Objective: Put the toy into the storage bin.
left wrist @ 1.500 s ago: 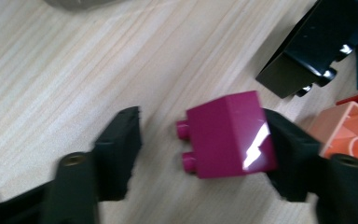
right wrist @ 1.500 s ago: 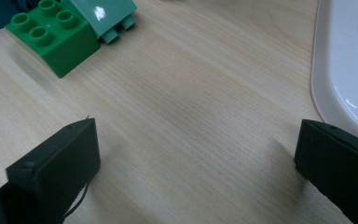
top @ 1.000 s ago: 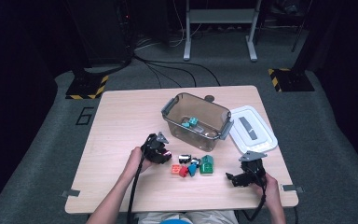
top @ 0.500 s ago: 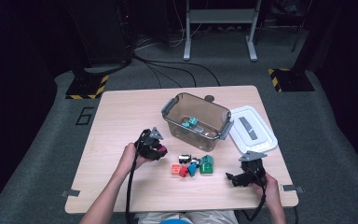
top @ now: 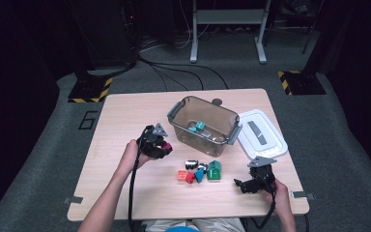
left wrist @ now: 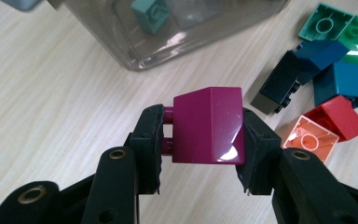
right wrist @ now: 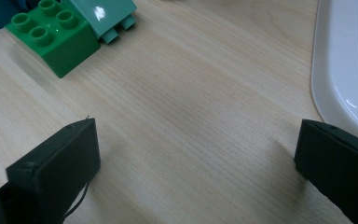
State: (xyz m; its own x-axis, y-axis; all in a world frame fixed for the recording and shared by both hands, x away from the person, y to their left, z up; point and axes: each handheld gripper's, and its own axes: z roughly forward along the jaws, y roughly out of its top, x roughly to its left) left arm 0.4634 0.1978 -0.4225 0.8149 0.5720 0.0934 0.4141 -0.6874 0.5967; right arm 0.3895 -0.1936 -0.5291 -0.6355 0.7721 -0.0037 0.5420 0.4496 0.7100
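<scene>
My left gripper (top: 162, 147) jaws pinch the shiny purple-red plastic sloped block (left wrist: 209, 125), and the clear brown plastic bin (top: 232, 123) sits just up and right of it, while my right jaws are spread.

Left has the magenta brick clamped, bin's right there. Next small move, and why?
Probably carry it over the bin's rim, then open. The left gripper is shut on the magenta brick, clear of the table, with the lidless bin just beyond it and a teal brick already inside.
</scene>
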